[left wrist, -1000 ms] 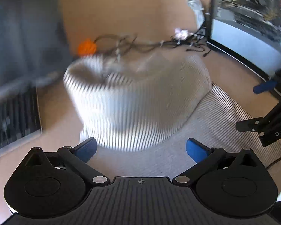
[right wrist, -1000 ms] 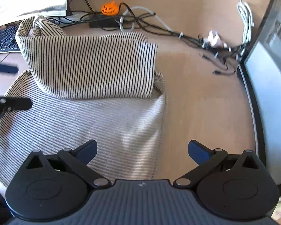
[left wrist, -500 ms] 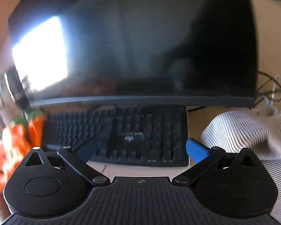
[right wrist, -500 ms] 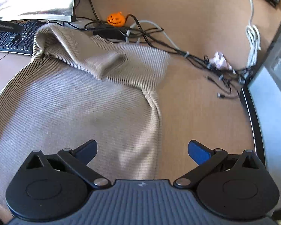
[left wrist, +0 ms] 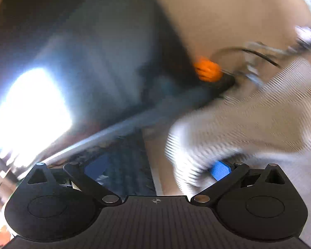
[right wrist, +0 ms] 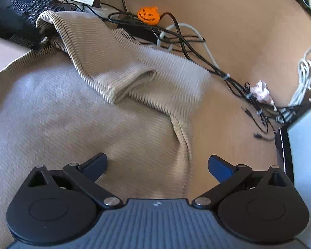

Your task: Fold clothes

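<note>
Striped beige sweater (right wrist: 76, 124) lies spread on the wooden desk (right wrist: 228, 124), its body flat across the near and left part, reaching toward the keyboard (right wrist: 31, 6) at the far-left corner. One sleeve (right wrist: 105, 62) is laid diagonally across the body, cuff open and pointing toward the desk's middle; the fabric beneath it is rumpled, not squared.

Right gripper (right wrist: 157, 164): fingers spread wide, empty, poised over the sweater's right side seam near the near edge.

Left gripper (left wrist: 157, 170): view heavily motion-blurred. Fingers wide apart; a bunched sleeve end (left wrist: 197, 145) lies near the right finger (left wrist: 219, 170), but no grip is made out.

Judgement: partly folded at most. One sleeve is across the body; the other sleeve, the hem fold and general flattening appear outstanding. Cables (right wrist: 197, 47) and an orange pumpkin (right wrist: 148, 15) crowd the far edge.
</note>
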{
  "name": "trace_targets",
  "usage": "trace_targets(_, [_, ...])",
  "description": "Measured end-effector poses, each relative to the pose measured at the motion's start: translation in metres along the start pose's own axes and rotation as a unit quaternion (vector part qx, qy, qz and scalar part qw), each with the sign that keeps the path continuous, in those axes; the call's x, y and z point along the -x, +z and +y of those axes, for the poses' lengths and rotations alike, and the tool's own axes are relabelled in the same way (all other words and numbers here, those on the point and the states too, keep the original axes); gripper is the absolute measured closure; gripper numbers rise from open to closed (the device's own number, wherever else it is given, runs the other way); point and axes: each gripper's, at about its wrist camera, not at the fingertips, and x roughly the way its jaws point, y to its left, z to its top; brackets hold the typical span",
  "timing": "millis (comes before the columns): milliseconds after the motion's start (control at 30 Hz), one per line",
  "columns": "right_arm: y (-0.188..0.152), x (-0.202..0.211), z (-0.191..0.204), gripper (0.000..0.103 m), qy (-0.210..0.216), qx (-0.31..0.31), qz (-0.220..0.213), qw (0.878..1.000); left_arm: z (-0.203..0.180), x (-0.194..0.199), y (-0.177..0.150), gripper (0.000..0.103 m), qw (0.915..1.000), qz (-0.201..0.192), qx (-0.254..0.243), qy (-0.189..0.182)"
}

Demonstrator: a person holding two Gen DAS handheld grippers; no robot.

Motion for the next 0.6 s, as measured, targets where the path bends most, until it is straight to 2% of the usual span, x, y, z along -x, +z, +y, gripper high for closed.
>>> trace_targets(33, [-0.002,0.002,-0.002,0.000,0.001,-0.002,0.001,1.000,0.020,-0.003,0.003,0.000,0.9981,0.013,0.057,0.018])
trace_targets(67, [-0.004,0.004,-0.005,0.000,0.003,-0.004,0.002,1.000,0.044,-0.005,0.001,0.000,0.9910,0.032,0.127,0.028])
trace_targets(100, [-0.006,0.006,-0.007,0.000,0.004,-0.006,0.003,1.000,0.069,-0.007,-0.005,0.000,0.9776,0.053,0.202,0.025])
trace_targets(133, [-0.008,0.008,-0.010,0.000,0.006,-0.008,0.004,1.000,0.092,-0.009,-0.015,0.000,0.9591,0.076,0.273,0.011])
trace_targets(167, [-0.010,0.010,-0.012,0.000,0.007,-0.010,0.005,1.000,0.111,-0.013,-0.028,0.000,0.9342,0.103,0.341,-0.011])
trace_targets(200, [-0.003,0.010,-0.010,0.000,0.008,-0.005,-0.011,1.000,0.128,-0.019,-0.044,0.000,0.9012,0.136,0.410,-0.037])
trace_targets(233, [0.006,0.010,-0.008,0.000,0.009,0.001,-0.029,1.000,0.136,-0.020,-0.054,0.000,0.8822,0.155,0.441,-0.054])
trace_targets(300, [0.032,0.006,0.001,0.000,0.027,0.007,-0.058,0.998,0.144,-0.018,-0.068,0.000,0.8628,0.177,0.467,-0.078])
trace_targets(433, [0.088,-0.016,0.047,0.000,0.075,0.051,-0.108,0.990,0.160,-0.014,-0.097,0.000,0.8185,0.219,0.516,-0.125])
trace_targets(467, [0.100,-0.024,0.061,0.000,0.082,0.065,-0.113,0.988,0.164,-0.006,-0.098,0.000,0.8263,0.212,0.506,-0.125])
trace_targets(533, [0.116,-0.047,0.083,0.000,0.091,0.087,-0.107,0.986,0.168,0.014,-0.093,0.000,0.8683,0.172,0.452,-0.110])
trace_targets(600, [0.123,-0.066,0.089,0.000,0.065,0.099,-0.099,0.988,0.166,0.035,-0.085,0.000,0.9087,0.134,0.382,-0.101])
